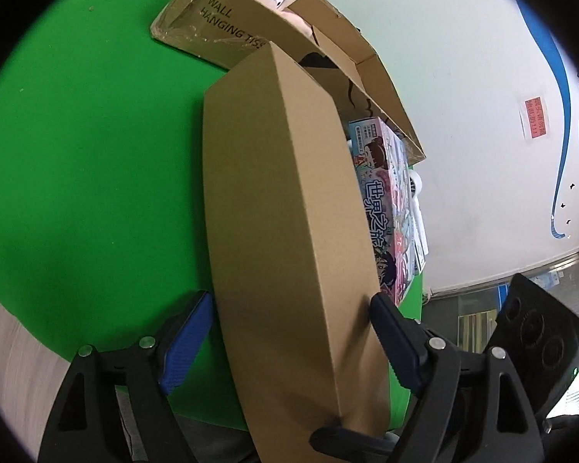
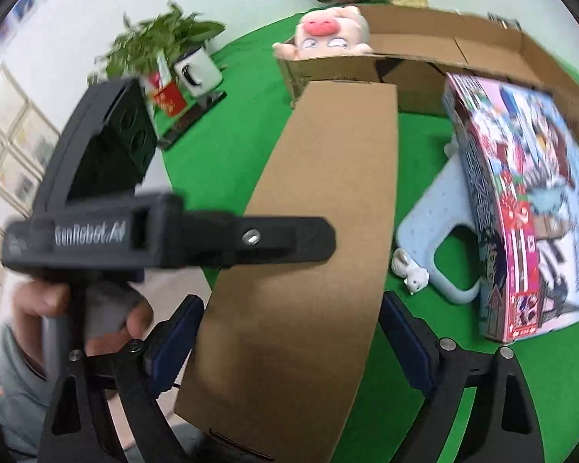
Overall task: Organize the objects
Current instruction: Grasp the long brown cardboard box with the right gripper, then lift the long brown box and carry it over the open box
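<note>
A long flat brown cardboard box is held above the green table. My left gripper is shut on its near end, one pad on each side. In the right wrist view the same box lies between the fingers of my right gripper, which is shut on it; the left gripper's body clamps its left edge. A big open carton stands behind with a pink pig plush in its left end. A colourful puzzle box lies to the right.
A light blue board and a small white figurine lie beside the puzzle box. A white mug, a red carton and potted plants stand at the table's back left. The table edge curves near my hand at the left.
</note>
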Tool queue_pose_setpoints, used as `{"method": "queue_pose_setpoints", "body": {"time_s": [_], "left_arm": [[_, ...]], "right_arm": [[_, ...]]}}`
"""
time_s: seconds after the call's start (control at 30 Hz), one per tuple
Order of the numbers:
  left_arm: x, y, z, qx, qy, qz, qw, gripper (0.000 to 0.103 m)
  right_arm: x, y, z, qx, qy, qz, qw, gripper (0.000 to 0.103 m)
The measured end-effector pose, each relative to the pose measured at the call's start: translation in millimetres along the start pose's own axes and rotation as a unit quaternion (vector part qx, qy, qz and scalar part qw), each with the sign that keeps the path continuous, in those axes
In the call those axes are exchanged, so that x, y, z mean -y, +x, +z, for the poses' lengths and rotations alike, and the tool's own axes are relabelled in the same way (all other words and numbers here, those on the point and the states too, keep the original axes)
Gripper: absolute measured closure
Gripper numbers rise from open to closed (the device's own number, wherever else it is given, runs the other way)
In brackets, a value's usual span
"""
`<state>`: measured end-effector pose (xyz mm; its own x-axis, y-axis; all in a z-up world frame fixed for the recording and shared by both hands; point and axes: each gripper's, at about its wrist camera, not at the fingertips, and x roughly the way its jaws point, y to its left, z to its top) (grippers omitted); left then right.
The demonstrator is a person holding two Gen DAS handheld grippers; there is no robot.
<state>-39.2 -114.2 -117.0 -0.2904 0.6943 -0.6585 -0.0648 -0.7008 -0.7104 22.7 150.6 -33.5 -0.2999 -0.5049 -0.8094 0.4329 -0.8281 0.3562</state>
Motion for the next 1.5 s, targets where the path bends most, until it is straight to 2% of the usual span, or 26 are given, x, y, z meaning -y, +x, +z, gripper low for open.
{"method": "queue_pose_setpoints", "body": {"time_s": [0.23,0.37,0.5,0.63,0.67,0.83,0.87,1.0,1.17,1.4,1.5], "left_arm": [[31,-12,-5,0.020,0.033,0.040,0.9985,0.024],[64,-33,-2,0.053,0.062,0.046,0.9956,0.024],[108,-55,7,0.093,0.107,0.057,0.9883,0.024],[145,-67,22,0.127,0.136,0.050,0.9813,0.024],[156,-59,31,0.132,0.139,0.050,0.9803,0.024],[183,-71,56,0.156,0.155,0.043,0.9745,0.024],[188,-68,70,0.159,0.158,0.041,0.9738,0.024],[209,-73,93,0.168,0.171,0.032,0.9704,0.024],[217,-67,130,0.167,0.168,0.015,0.9713,0.024],[237,-60,163,0.176,0.187,0.048,0.9651,0.024],[232,-58,175,0.178,0.184,0.054,0.9652,0.024]], "right_arm": [[13,-8,1,0.001,0.014,0.045,0.999,0.015],[9,-34,9,0.042,-0.001,0.051,0.998,0.015],[8,-70,24,0.087,-0.020,0.060,0.994,0.015],[8,-108,45,0.127,-0.050,0.052,0.989,0.015],[9,-115,50,0.133,-0.056,0.049,0.988,0.015],[21,-144,82,0.152,-0.078,0.037,0.985,0.015],[24,-147,89,0.154,-0.078,0.037,0.984,0.015],[33,-157,119,0.161,-0.078,0.029,0.983,0.015],[35,-166,163,0.162,-0.094,0.001,0.982,0.015],[37,-169,216,0.113,-0.140,-0.043,0.983,0.016],[36,-166,230,0.108,-0.137,-0.037,0.984,0.016]]}}
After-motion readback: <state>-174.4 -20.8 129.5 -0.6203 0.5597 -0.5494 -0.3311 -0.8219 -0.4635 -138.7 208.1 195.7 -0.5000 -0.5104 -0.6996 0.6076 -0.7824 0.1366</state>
